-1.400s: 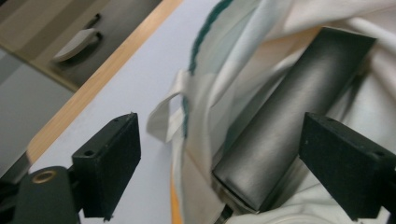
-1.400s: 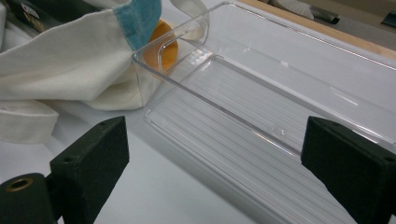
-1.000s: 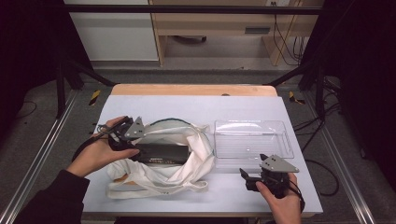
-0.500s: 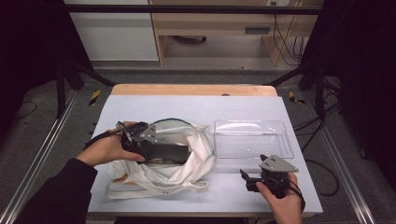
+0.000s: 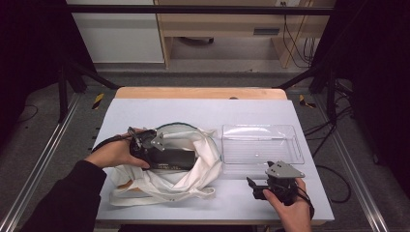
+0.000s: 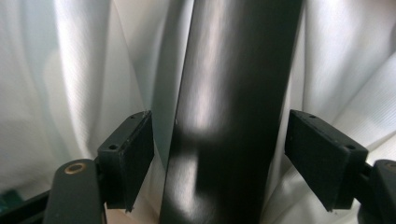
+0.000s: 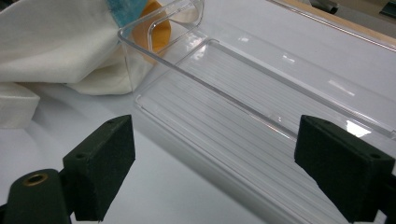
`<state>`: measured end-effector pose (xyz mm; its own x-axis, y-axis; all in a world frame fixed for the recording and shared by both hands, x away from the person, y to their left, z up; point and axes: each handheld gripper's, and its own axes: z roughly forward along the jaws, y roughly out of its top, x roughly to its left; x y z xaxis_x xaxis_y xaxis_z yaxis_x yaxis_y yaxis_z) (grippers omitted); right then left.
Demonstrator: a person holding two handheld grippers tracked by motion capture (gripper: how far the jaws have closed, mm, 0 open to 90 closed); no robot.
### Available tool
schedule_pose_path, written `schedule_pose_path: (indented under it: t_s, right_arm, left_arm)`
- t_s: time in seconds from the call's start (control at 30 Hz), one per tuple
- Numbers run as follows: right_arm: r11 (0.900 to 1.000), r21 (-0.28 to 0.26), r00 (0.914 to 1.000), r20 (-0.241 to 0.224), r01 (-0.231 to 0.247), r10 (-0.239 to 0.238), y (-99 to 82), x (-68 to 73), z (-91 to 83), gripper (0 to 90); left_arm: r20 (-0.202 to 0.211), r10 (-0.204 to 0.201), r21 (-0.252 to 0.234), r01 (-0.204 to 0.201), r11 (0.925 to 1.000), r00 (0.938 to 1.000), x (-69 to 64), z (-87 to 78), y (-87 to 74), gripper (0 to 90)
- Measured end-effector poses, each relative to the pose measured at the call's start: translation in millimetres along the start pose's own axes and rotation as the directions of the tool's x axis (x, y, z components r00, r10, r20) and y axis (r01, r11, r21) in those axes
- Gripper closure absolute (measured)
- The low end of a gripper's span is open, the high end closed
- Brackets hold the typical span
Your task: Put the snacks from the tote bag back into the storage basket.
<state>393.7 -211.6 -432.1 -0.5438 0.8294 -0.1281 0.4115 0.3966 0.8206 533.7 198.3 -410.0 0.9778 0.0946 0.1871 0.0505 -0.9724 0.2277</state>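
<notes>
- Work in hand: removal of the long black glossy box [image 5: 174,158] from the white cloth tote bag [image 5: 193,169], judged from the layout on the bench [image 5: 203,113].
- Location of the box: it lies inside the open mouth of the bag, on the left half of the bench, with white cloth folded around it on all sides.
- Left gripper [image 5: 144,145]: since the earlier high view frames it has travelled from the left edge of the bag inward and down, to the left end of the box.
- Left jaws: they have just been closing, with the box between them. In the left gripper view the box [image 6: 233,112] stands between the two pads, and a gap shows on both sides. The pads do not yet press on it, so the jaws count as open.
- Meaning for the work: the approach is judged complete; the grasp itself is not yet made.
- Right gripper [image 5: 263,186]: unchanged from the earlier frames. It rests low at the front right of the bench, jaws spread wide and empty.
- Clear rectangular plastic tray [image 7: 261,93]: empty, just beside the bag on its right, directly ahead of the right jaws. It is judged the likely destination for the box.
</notes>
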Motion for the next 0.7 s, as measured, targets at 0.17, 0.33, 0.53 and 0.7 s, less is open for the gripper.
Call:
schedule_pose_path:
  t_s: [0.17, 0.33, 0.53, 0.7]
  right_arm:
    - [1.0, -0.003, 1.0, -0.003, 0.0, 0.0, 0.2, 0.0, -0.1, 12.7]
    - [1.0, 0.001, 1.0, -0.002, -0.007, 0.007, -0.3, -0.7, 0.2, 12.5]
    - [0.9999, 0.01, 0.9999, 0.007, -0.012, 0.012, -1.3, -2.5, -0.1, 11.9]
    - [0.9998, 0.012, 0.9998, 0.005, -0.017, 0.017, -1.6, -2.7, 0.2, 11.7]
  left_arm:
    - [0.021, 0.004, 0.014, -0.004, 0.9999, 0.9998, 3.1, 7.5, -5.2, 25.0]
    - [0.032, 0.019, 0.017, -0.02, 0.9997, 0.9993, 1.4, 12.7, -4.5, 29.3]
    - [0.018, 0.039, 0.006, -0.039, 0.9992, 0.9991, 0.2, 10.0, -5.7, 38.2]
    - [0.005, 0.059, -0.019, -0.059, 0.9981, 0.9982, -4.3, 2.7, -9.0, 41.8]
